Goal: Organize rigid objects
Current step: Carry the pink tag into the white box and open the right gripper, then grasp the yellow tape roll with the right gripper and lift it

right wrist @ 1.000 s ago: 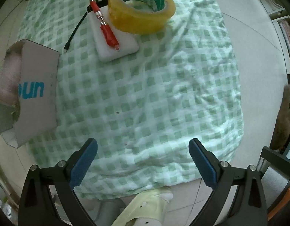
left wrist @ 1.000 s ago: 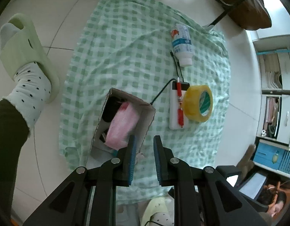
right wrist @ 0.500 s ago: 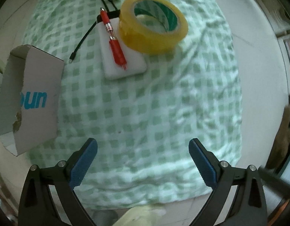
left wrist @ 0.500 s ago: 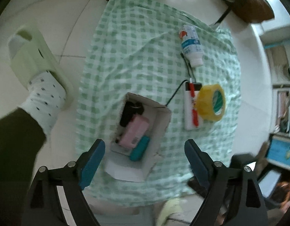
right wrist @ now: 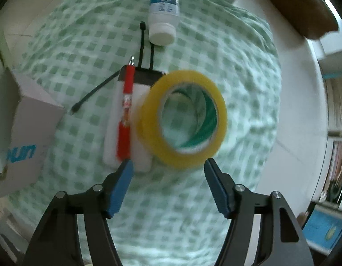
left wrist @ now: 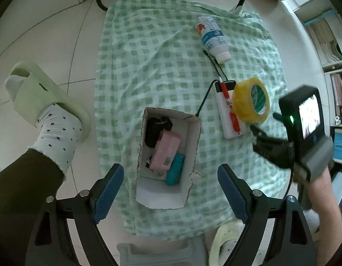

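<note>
A green checked cloth [left wrist: 148,71] is spread on a pale tiled floor, and the left gripper [left wrist: 171,190] hangs over it pointing straight down, its blue-padded jaws wide apart and holding nothing — they have just been opening. Directly below, between the jaws in that view, stands an open white box [left wrist: 186,133]; inside it lie a black item at the far end, a pink case [left wrist: 166,150] slanted across the middle and a teal tube [left wrist: 174,171] beside the case toward the near end. Beyond the box on its right, a white power bank [left wrist: 226,115] lies flat with a red pen [left wrist: 229,106] along its top and a black cable [left wrist: 205,99] running from its far end. A yellow tape roll [right wrist: 182,119] leans against the bank's right edge, tilted rather than flat. Farther off, a white bottle [left wrist: 213,40] lies on its side, cap toward the bank. The right gripper [right wrist: 168,166] is poised just short of the roll, jaws part open and empty; they have just been closing, one pad near the bank's corner, the other near the roll's rim, neither clearly touching in the blurred view. A foot in a dotted sock and green slipper [left wrist: 46,102] stands left of the cloth.
</note>
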`<state>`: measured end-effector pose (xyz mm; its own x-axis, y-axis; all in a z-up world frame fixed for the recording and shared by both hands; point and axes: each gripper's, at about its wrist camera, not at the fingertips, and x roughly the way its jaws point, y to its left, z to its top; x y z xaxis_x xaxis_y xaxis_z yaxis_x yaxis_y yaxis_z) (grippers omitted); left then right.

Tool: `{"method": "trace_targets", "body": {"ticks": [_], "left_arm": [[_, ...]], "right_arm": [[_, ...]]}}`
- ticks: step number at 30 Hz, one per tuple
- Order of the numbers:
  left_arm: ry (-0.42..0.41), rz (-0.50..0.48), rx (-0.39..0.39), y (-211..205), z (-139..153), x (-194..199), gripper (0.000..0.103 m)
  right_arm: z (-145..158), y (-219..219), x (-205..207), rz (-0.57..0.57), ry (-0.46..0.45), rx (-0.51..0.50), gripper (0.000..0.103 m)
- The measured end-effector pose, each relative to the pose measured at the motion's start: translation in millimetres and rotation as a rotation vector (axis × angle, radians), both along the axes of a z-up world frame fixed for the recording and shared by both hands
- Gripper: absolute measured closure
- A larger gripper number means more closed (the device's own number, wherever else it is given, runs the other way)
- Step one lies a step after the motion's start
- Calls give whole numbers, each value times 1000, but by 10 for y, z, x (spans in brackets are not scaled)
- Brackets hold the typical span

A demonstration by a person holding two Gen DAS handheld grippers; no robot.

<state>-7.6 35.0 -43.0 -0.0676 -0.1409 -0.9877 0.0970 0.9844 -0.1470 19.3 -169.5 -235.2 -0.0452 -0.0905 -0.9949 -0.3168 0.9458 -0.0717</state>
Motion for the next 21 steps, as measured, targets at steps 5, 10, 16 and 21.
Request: {"method": "trace_targets", "body": {"ticks": [5, 10, 16, 21], "left_arm": [[24, 29, -3, 60, -53, 23, 17], [43, 46, -7, 85, -92, 56, 17], [46, 32, -13, 0, -97, 71, 17], [45, 9, -37, -63, -48, 42, 17]], "right_arm": [[-282, -43, 239, -56, 70, 83, 44], [-444, 68, 301, -58, 114, 127, 66], [-357, -84, 209, -134, 146, 206, 72], [-133, -290, -37, -255, 163, 217, 72]]}}
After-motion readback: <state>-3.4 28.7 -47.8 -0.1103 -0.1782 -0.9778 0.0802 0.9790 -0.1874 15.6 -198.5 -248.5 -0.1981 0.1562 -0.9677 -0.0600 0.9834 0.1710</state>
